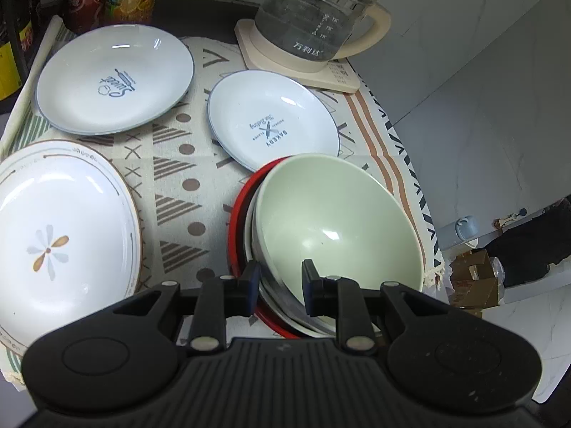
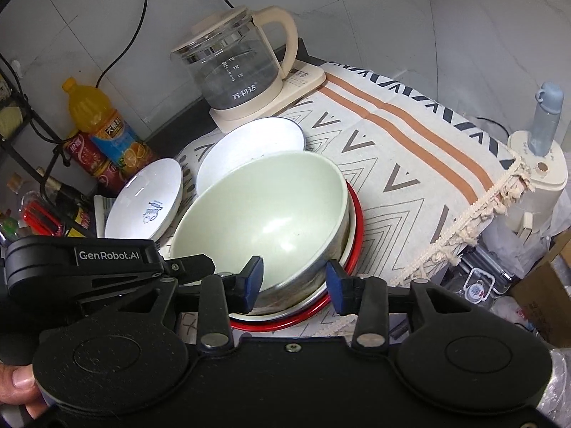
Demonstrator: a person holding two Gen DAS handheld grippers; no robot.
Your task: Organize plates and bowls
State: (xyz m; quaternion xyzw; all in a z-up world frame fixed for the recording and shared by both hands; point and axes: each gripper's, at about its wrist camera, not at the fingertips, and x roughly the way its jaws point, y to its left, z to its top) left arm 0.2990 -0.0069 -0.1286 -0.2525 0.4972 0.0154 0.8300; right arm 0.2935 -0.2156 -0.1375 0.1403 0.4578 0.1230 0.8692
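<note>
Green bowl (image 1: 335, 221) nested atop stack, near rim straddled by both claws: left claw (image 1: 281, 281) and right claw (image 2: 294, 278) spread, pads clear of rim.

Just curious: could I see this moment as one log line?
left hand-held gripper: open, astride rim | right hand-held gripper: open, astride rim | green bowl: innermost | red bowl: outermost

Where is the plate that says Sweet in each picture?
Left wrist view: the Sweet plate lies upper left, on the cloth, in front of the bottles.
Right wrist view: the same plate shows left of centre, partly behind the green bowl.
Shared landmark: the glass kettle stands at the back in both pictures.
</note>
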